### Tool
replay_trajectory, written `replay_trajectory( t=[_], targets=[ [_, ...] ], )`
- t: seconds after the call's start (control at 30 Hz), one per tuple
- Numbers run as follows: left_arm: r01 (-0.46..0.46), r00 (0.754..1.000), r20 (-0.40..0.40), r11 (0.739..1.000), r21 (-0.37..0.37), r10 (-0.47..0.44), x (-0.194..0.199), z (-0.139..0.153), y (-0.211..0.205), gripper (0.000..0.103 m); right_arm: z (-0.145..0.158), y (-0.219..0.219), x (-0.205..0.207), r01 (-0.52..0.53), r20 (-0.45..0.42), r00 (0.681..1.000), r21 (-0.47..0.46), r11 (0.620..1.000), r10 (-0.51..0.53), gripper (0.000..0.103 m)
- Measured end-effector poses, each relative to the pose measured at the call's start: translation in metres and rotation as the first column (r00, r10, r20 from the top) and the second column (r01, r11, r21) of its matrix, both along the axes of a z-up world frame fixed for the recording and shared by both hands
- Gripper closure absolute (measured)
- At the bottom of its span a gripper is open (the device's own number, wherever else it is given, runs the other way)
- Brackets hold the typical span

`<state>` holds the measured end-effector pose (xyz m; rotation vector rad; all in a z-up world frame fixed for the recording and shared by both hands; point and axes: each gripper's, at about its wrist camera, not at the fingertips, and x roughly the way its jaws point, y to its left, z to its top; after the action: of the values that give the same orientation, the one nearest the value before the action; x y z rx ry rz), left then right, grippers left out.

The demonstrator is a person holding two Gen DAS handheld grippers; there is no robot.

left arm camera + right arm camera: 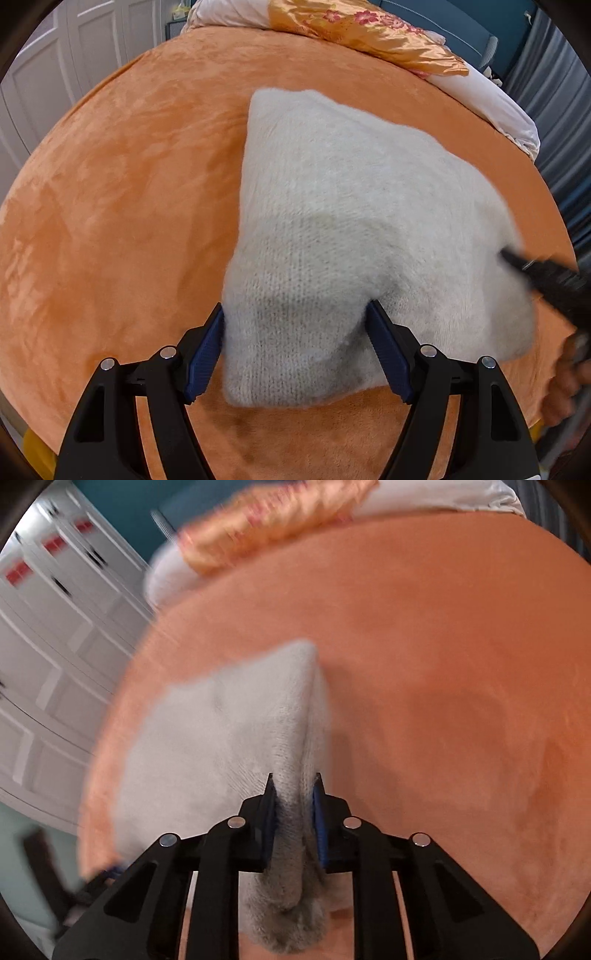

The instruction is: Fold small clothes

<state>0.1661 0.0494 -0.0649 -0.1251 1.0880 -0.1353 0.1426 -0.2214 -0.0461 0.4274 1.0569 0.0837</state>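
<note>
Knitwear fills the near part of both wrist views: a fluffy white knitted garment (pixel 332 221) lying on an orange plush bedspread (pixel 110 184). Nearest the left camera, the left gripper (pixel 295 347) has its jaws spread wide, a raised hump of the knit sitting between the blue pads (pixel 205 354), which touch its sides. In the right wrist view, the right gripper (pixel 293 805) is nearly closed, its pads pinching a bunched fold of the same garment (pixel 221 720) that hangs down between the fingers; this view is blurred. The right gripper's dark tip (pixel 535 269) also shows at the right edge of the left view, against the knit's far side. Farther off, a gold floral satin pillow (pixel 369 29) and white bedding (pixel 487 99) lie at the bed's head, with white cabinet doors (pixel 48 646) beyond.
</note>
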Motion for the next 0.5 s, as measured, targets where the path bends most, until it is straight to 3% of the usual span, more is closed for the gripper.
replay_trajectory(
  t=[0.07,0.2,0.27,0.37,0.5],
  targets=[
    [-0.008,1.0,0.004,1.0,0.001,0.008,0.0,-0.002,0.0,0.027,-0.015,0.003,0.004,-0.014,-0.022,1.0,-0.018,1.0,0.014,0.083],
    [-0.025,1.0,0.011,1.0,0.003,0.025,-0.006,0.007,0.005,0.027,0.014,0.0,0.001,0.022,0.002,1.0,0.001,1.0,-0.022,0.08],
    [-0.022,1.0,0.019,1.0,0.02,0.022,-0.014,0.014,0.004,0.028,0.038,0.003,-0.017,0.021,0.063,0.998,-0.087,0.996,-0.015,0.08],
    [-0.021,0.999,0.025,0.999,0.036,0.021,-0.031,0.019,0.002,0.031,0.057,0.009,-0.045,-0.001,0.099,0.995,-0.141,0.99,0.015,0.08],
    [0.002,1.0,0.01,0.998,0.065,-0.003,-0.054,0.012,-0.008,0.03,0.051,0.025,-0.094,-0.058,0.094,0.993,-0.146,0.988,0.072,0.08]
  ],
)
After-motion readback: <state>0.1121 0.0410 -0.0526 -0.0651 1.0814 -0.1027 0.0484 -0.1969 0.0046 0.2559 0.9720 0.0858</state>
